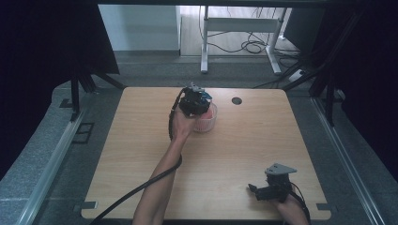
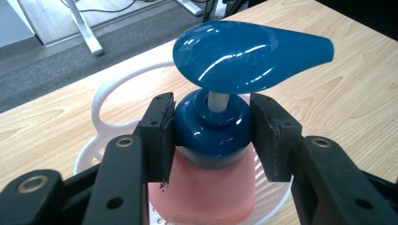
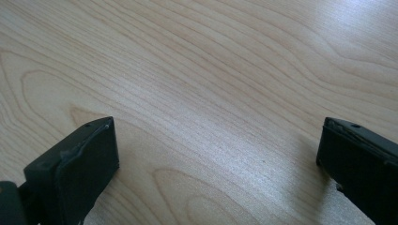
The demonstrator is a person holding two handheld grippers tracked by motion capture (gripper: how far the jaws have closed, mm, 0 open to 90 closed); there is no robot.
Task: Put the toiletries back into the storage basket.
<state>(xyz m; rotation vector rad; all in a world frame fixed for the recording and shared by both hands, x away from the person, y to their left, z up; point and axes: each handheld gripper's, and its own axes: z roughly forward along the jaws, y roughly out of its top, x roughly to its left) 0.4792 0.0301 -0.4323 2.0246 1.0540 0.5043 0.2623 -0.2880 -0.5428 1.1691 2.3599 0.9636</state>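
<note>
A pump bottle (image 2: 213,126) with pink liquid and a blue pump head stands upright in a small white basket (image 2: 105,91) with a looped handle. My left gripper (image 2: 211,133) is shut on the bottle's blue collar, one jaw on each side, just below the pump head. In the high view the left gripper (image 1: 195,101) sits over the basket (image 1: 209,123) at the table's far middle. My right gripper (image 1: 263,190) rests low near the front right of the table, open, with bare wood between its jaws (image 3: 216,154).
A round cable hole (image 1: 236,100) lies in the wooden table (image 1: 141,154) right of the basket. Cables trail from both grippers toward the front edge. Beyond the table are grey floor, a desk frame (image 1: 239,28) and dark curtains on both sides.
</note>
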